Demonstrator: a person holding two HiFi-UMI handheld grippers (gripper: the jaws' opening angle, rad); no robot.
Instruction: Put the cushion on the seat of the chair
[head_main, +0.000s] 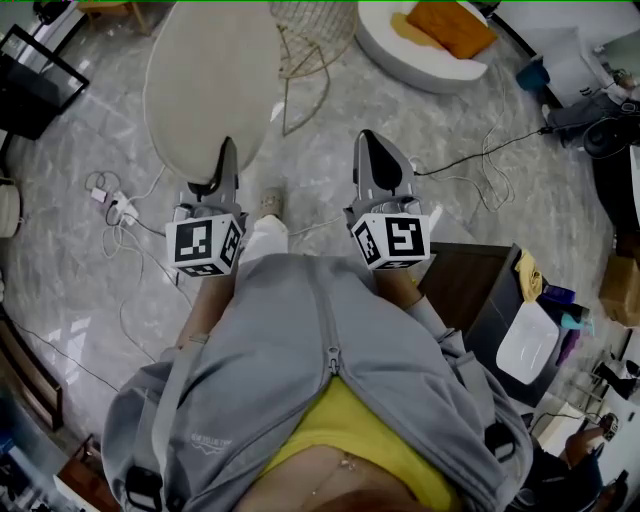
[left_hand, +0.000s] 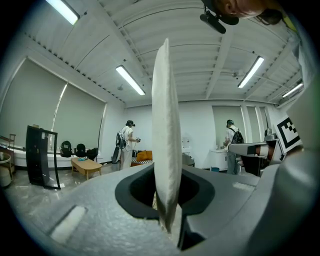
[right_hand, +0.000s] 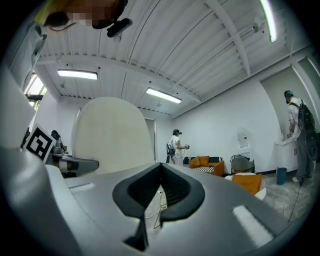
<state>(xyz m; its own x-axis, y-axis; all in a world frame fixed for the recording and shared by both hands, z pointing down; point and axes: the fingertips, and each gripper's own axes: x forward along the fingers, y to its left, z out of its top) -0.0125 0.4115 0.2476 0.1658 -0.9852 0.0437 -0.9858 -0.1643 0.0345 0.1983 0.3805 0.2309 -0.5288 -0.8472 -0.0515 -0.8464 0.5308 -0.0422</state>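
A round cream cushion hangs upright in front of me over the marble floor. My left gripper is shut on its lower edge. In the left gripper view the cushion stands edge-on between the jaws of that gripper. My right gripper is level beside it to the right, shut with nothing in it. From the right gripper view, the cushion's flat face fills the left. A gold wire chair stands just beyond the cushion, its seat partly hidden.
A white round seat with an orange cushion stands at the far right. Cables and a power strip lie on the floor at the left. A dark cabinet stands close on my right. People stand far across the room.
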